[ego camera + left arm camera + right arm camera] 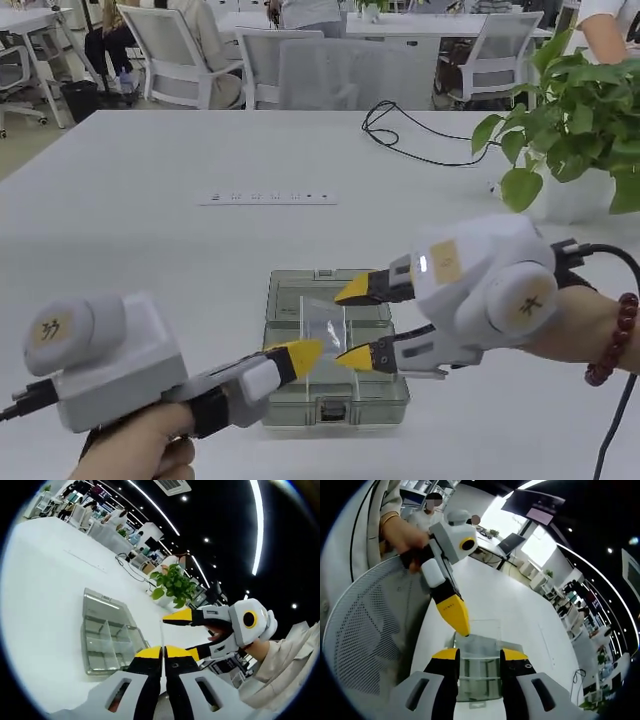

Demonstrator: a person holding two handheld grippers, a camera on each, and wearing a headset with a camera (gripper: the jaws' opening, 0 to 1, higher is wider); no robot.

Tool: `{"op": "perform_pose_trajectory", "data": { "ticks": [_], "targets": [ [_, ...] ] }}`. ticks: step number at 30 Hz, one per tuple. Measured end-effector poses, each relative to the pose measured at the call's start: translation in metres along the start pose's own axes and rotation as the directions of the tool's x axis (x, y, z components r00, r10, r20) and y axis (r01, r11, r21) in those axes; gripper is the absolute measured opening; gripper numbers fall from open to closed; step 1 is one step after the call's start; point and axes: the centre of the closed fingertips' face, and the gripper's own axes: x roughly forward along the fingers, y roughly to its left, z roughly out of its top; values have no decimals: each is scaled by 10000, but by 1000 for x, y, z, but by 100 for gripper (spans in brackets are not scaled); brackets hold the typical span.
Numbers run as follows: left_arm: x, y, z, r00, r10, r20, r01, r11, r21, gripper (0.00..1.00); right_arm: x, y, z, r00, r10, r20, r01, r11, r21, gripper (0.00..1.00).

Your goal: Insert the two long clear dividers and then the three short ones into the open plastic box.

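The open clear plastic box [290, 280] lies on the white table near its front edge, and its inside [107, 635] is split into compartments by dividers. Just above it hangs a short clear divider [325, 322], with my left gripper [298, 352] shut on its edge. That divider shows edge-on as a thin line [161, 630] rising from the closed left jaws [163, 652]. My right gripper [357, 322] comes in from the right, open, one jaw on each side of the divider [485, 630]. The left gripper's yellow tip [462, 627] pinches the divider's corner ahead of the right gripper [479, 655].
A white power strip [265, 197] lies mid-table. A black cable [400, 130] loops at the back right. A potted plant [575, 130] stands at the right edge. Office chairs [300, 70] line the far side, and a mesh chair back [365, 630] is close behind.
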Motion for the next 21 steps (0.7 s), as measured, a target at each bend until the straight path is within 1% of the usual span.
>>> {"op": "perform_pose_trajectory", "data": {
  "ticks": [2,4,6,11,13,18,21],
  "targets": [
    [0,-2,0,10000,44,-82,-44,10000,79,0,-1,-1,0,10000,-59,-40,59,10000,43,33],
    [0,-3,1,9999,94,-129,-94,10000,-1,0,-2,-1,1,9999,-140,-31,141,9999,65,33],
    [-1,-4,2,9999,117,-124,-116,9999,51,0,-2,-2,1,9997,-236,13,236,9997,106,33],
    [-2,-5,0,9997,149,-196,-145,9997,205,0,-2,0,2,9996,-293,-12,293,9994,168,33],
    [-4,-3,-2,9991,300,-315,-281,9979,579,0,-3,1,3,9996,-294,23,293,9990,341,33],
    [-9,5,-2,9978,528,-392,-482,9927,1106,0,-7,1,8,9991,-264,317,231,9949,982,32],
    [-14,14,-7,9925,968,-747,-797,9755,2053,0,-9,0,11,9984,-242,514,166,9894,1443,32]
  ]
}}
